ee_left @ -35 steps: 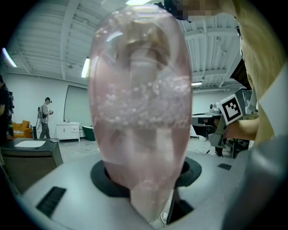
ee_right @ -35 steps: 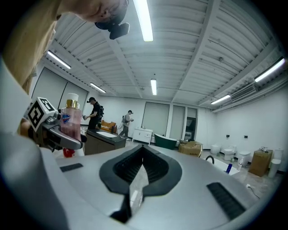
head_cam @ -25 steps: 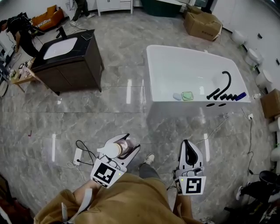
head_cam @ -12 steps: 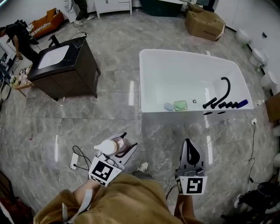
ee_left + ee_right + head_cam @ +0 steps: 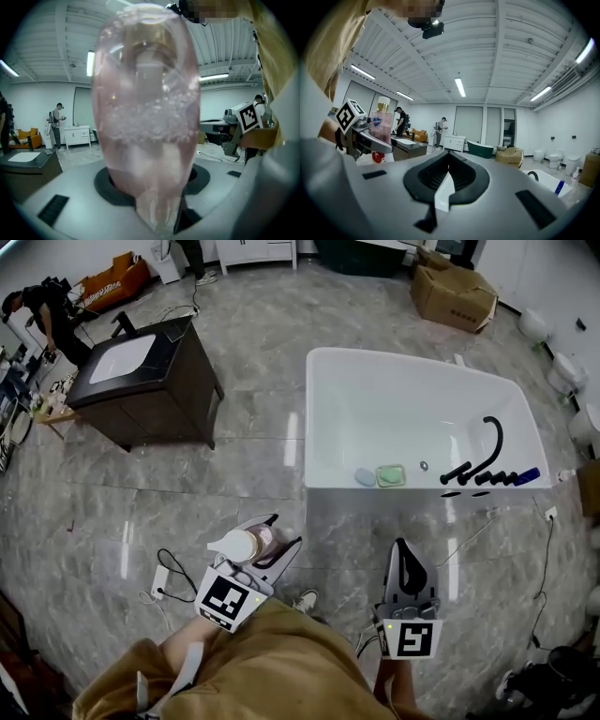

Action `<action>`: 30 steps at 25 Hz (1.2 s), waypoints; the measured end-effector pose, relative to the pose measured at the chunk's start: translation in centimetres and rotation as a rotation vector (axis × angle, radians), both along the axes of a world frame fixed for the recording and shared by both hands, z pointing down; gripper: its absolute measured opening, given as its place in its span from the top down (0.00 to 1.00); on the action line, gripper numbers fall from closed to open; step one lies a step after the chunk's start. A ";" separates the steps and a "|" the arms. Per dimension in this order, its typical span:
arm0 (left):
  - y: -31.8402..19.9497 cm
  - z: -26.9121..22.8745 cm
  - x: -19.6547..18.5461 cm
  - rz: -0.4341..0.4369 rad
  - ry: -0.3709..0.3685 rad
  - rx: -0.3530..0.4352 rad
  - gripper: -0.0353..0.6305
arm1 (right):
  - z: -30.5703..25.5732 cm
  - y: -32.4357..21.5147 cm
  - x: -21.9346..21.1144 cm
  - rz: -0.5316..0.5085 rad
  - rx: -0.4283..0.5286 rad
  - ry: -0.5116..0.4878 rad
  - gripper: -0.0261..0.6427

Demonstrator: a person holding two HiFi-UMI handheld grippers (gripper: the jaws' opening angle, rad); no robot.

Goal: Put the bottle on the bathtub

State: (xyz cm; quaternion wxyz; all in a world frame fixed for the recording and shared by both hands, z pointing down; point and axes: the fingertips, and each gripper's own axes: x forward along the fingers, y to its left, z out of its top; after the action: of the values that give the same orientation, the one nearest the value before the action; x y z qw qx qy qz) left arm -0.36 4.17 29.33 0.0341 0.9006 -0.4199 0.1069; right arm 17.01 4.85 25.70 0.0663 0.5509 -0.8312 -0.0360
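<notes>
Because the bottle (image 5: pixel 145 117) fills nearly the whole left gripper view, the pads on it are hard to make out, and the room behind shows only as a blur through its pink body. From the head view, the left gripper (image 5: pixel 265 538) is clamped around the bottle above the floor, well apart from the bathtub (image 5: pixel 394 413). The right gripper (image 5: pixel 405 557) has its jaws together and holds nothing. Tan clothing (image 5: pixel 281 667) hides both of the person's hands.
</notes>
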 end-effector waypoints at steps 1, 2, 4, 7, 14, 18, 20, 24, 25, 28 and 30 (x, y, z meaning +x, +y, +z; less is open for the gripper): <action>-0.4 0.2 -0.1 0.002 0.000 0.003 0.62 | -0.2 -0.2 0.0 0.004 0.003 0.005 0.95; -0.9 0.4 -0.2 0.006 0.001 0.007 0.62 | -0.4 -0.4 0.0 0.009 0.006 0.010 0.95; -1.7 0.7 -0.3 0.018 0.006 0.011 0.62 | -0.6 -0.8 -0.1 0.024 0.009 0.020 0.95; -3.0 0.9 -0.3 0.052 0.013 0.000 0.62 | -0.8 -1.7 -0.2 0.067 0.006 0.030 0.95; -6.6 1.4 -1.3 0.117 0.010 -0.001 0.62 | -1.1 -4.9 -2.3 0.109 -0.003 0.044 0.95; -8.6 2.4 -2.1 0.137 0.007 -0.013 0.62 | 0.0 -6.6 -3.5 0.126 -0.049 0.062 0.95; -9.7 3.4 -2.4 0.151 0.009 -0.026 0.62 | 0.0 -7.6 -4.1 0.135 -0.045 0.064 0.95; -12.0 5.8 -2.3 0.185 0.007 -0.052 0.62 | 0.2 -8.8 -4.8 0.165 -0.048 0.072 0.95; -12.5 6.4 -2.2 0.192 0.004 -0.054 0.62 | 0.5 -8.9 -4.8 0.174 -0.059 0.077 0.95; -14.0 8.2 -1.7 0.212 -0.008 -0.058 0.62 | 1.5 -9.4 -4.8 0.202 -0.075 0.084 0.95; -15.0 9.5 -1.1 0.226 -0.017 -0.061 0.62 | 2.3 -9.5 -4.5 0.226 -0.090 0.088 0.95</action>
State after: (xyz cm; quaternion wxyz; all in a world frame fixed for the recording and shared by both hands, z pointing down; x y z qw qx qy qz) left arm -1.50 -10.82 38.82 0.0456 0.9398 -0.3127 0.1301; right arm 12.48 -4.64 27.95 0.1310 0.6353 -0.7609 -0.0153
